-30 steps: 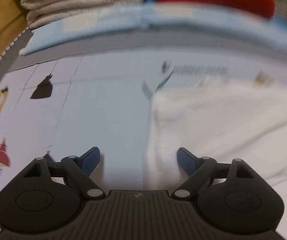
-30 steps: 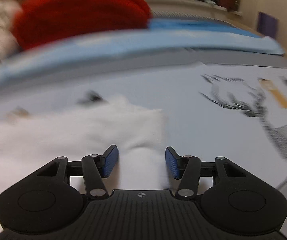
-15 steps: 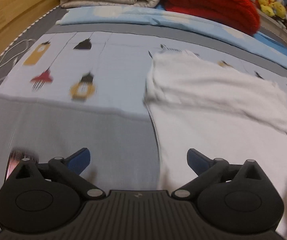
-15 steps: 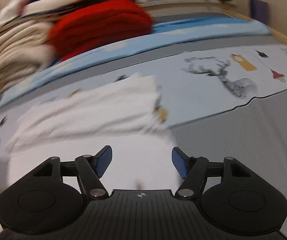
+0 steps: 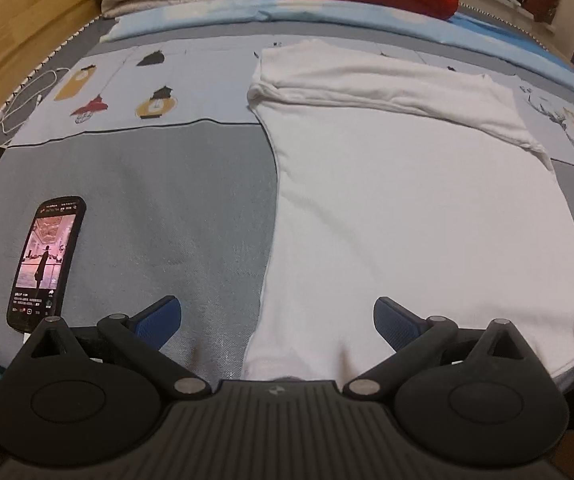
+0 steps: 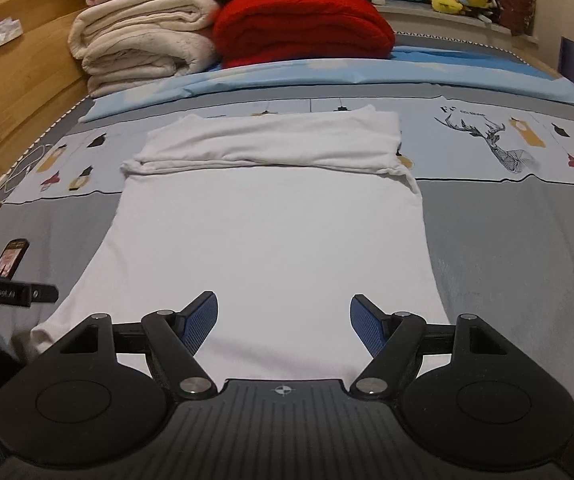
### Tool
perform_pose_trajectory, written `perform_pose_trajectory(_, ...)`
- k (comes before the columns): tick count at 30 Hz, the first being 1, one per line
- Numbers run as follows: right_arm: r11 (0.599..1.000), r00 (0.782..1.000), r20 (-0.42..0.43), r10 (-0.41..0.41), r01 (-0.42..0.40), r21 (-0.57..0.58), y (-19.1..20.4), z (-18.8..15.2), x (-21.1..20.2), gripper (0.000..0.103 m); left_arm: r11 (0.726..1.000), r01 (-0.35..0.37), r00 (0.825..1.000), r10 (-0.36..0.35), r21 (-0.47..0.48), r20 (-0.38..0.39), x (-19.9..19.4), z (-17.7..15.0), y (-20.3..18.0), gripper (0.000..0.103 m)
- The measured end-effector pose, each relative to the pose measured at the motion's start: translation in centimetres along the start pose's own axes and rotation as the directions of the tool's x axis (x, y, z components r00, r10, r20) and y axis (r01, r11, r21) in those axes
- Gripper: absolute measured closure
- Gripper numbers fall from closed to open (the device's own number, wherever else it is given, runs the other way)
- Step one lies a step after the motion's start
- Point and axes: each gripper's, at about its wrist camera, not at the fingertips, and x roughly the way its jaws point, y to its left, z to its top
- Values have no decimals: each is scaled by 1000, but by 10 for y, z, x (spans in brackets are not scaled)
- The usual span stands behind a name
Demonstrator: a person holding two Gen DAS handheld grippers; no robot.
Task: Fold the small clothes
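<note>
The white shirt (image 6: 271, 240) lies flat on the bed (image 6: 507, 240), its far end already folded back toward you; you seem to be between folds. Next, take the near hem at both corners and carry it far. Your left gripper (image 5: 277, 322) stands spread wide and empty; your right gripper (image 6: 283, 322), jaws just opening, holds nothing.

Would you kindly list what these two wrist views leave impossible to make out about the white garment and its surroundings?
- White garment: near hem, left wrist view, cut off behind the left gripper.
- Same hem, right wrist view: hidden by the right gripper.
- Phone: screen text too small; in the right wrist view partly behind a black bar.
- Sleeves and collar: tucked under the far fold, unseen in both views.
</note>
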Motion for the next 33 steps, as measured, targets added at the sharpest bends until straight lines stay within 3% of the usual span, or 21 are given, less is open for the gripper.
perform_pose_trajectory(6,999,998,-29,-48,48,-20,-6,4,15,28,999,-24,1000,23,-39,-14,12,4,18,0)
perform_pose_trajectory(9,994,991,-76,-110,110,-6,-32,9,35,28,994,-50,996,42,-99,-79,33,7,36,0)
perform_pose_trajectory(12,979,978,-125,-169,181,93,-71,11,55,28,984,-62,990,40,-164,-134,52,12,49,0)
perform_pose_trajectory(15,948,966,-228,-121,180,261,-108,8,78,28,975,-30,982,-13,-221,-188,68,14,53,1)
perform_pose_trajectory(18,921,933,-329,-147,250,299,-122,-1,100,28,966,22,962,-90,-256,-258,84,16,51,1)
perform_pose_trajectory(19,917,922,-356,-153,267,297,-122,-4,106,28,966,31,952,-107,-257,-286,90,16,48,1)
perform_pose_trajectory(21,921,902,-400,-162,284,268,-121,-12,114,26,983,10,948,-67,-183,-312,94,14,36,1)
perform_pose_trajectory(24,949,898,-413,-154,251,191,-109,-15,114,18,997,-5,943,-19,-71,-331,92,10,17,3)
perform_pose_trajectory(25,956,897,-417,-148,238,171,-105,-17,113,19,998,3,943,-24,-64,-331,90,10,14,7)
perform_pose_trajectory(26,961,899,-417,-137,222,164,-102,-18,110,26,998,16,946,-34,-60,-322,85,10,12,21)
perform_pose_trajectory(27,962,904,-407,-129,213,169,-100,-19,106,33,999,26,952,-38,-46,-304,79,11,10,44)
perform_pose_trajectory(28,962,910,-397,-121,205,178,-100,-18,103,55,999,31,957,-38,-28,-288,74,10,9,56)
perform_pose_trajectory(29,961,917,-383,-109,196,197,-99,-19,98,76,1000,23,961,-26,-12,-276,69,9,7,76)
perform_pose_trajectory(30,960,927,-368,-68,162,230,-100,-21,93,85,1000,9,964,-7,4,-266,65,7,6,86)
perform_pose_trajectory(31,956,933,-359,-34,134,259,-99,-21,90,95,1000,6,966,-3,9,-259,63,6,5,88)
perform_pose_trajectory(33,956,941,-337,-44,138,261,-95,-22,82,95,1000,2,971,0,11,-241,55,4,4,96)
